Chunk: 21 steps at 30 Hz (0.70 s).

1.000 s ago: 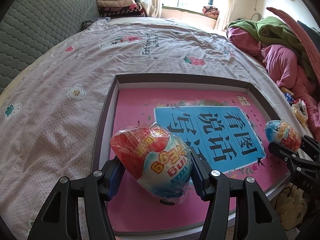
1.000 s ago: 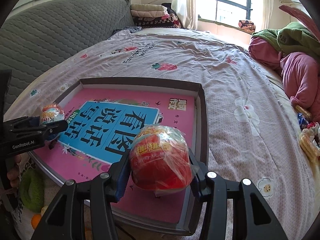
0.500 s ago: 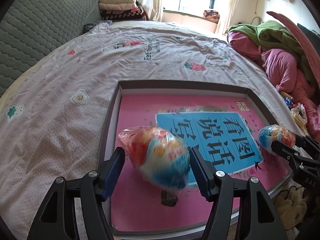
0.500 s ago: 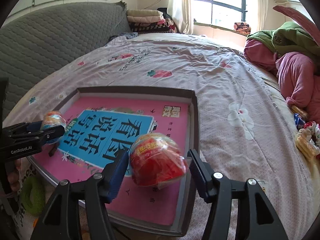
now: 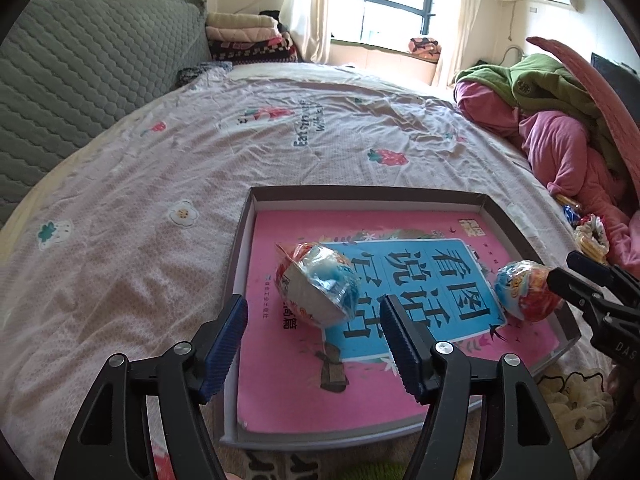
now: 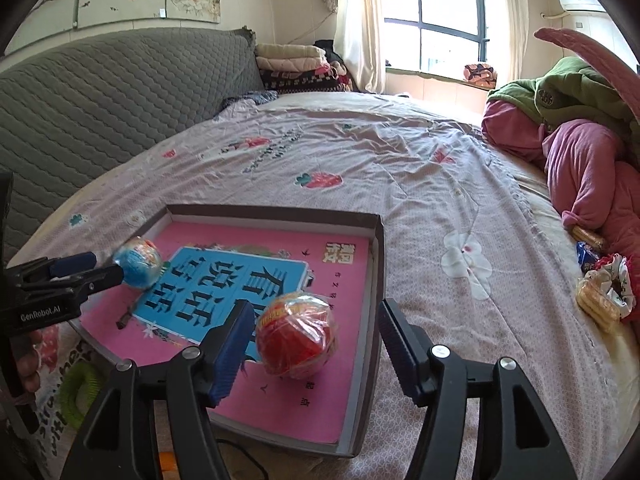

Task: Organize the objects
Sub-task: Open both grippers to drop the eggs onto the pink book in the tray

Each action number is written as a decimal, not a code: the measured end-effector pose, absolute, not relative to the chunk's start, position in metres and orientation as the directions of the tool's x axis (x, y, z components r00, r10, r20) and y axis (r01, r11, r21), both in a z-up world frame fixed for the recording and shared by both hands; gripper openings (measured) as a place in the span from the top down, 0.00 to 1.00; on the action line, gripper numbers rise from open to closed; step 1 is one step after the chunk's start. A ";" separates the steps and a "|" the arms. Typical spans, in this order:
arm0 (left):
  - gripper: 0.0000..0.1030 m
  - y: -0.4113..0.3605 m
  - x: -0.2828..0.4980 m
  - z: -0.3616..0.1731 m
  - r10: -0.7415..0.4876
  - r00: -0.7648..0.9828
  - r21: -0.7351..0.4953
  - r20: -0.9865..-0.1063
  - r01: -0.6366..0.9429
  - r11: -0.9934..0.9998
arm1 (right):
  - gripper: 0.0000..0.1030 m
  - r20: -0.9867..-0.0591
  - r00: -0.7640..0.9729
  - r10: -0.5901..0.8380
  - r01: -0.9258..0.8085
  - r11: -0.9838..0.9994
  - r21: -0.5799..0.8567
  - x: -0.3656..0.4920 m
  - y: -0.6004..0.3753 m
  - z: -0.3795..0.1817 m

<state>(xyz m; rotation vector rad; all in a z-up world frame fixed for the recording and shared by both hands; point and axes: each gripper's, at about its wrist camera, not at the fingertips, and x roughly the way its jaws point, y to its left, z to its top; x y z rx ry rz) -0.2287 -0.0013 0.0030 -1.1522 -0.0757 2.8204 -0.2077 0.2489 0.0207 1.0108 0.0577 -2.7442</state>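
Observation:
A shallow grey box (image 5: pixel 240 256) (image 6: pixel 376 264) with a pink and blue book in its bottom lies on the bed. Two plastic-wrapped toy eggs lie in it. In the left wrist view one egg (image 5: pixel 318 286) lies on its side just beyond my open left gripper (image 5: pixel 314 334), and the other egg (image 5: pixel 526 292) lies at the box's right side in front of my right gripper's fingers (image 5: pixel 580 280). In the right wrist view the red egg (image 6: pixel 296 336) rests between the tips of my open right gripper (image 6: pixel 316 338), untouched. The far egg (image 6: pixel 138 262) lies by the left gripper's fingers (image 6: pixel 74 274).
The pale floral bedsheet (image 5: pixel 168 168) spreads around the box. Pink and green clothes (image 6: pixel 580 128) are piled at the right. Snack packets (image 6: pixel 598 296) lie on the bed's right edge. A grey quilted headboard (image 6: pixel 100 92) stands at the left, folded blankets (image 5: pixel 244 36) behind.
Both grippers have opened and let go of their eggs, which now lie in the box. Both grippers have pulled back and up a little; the left egg has tipped onto its side.

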 end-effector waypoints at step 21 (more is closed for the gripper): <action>0.32 0.014 -0.142 0.026 0.105 -0.736 -0.104 -0.669 -0.047 -0.993 | 0.36 -0.546 -0.796 -0.263 0.260 -0.962 0.086 -0.163 0.253 0.062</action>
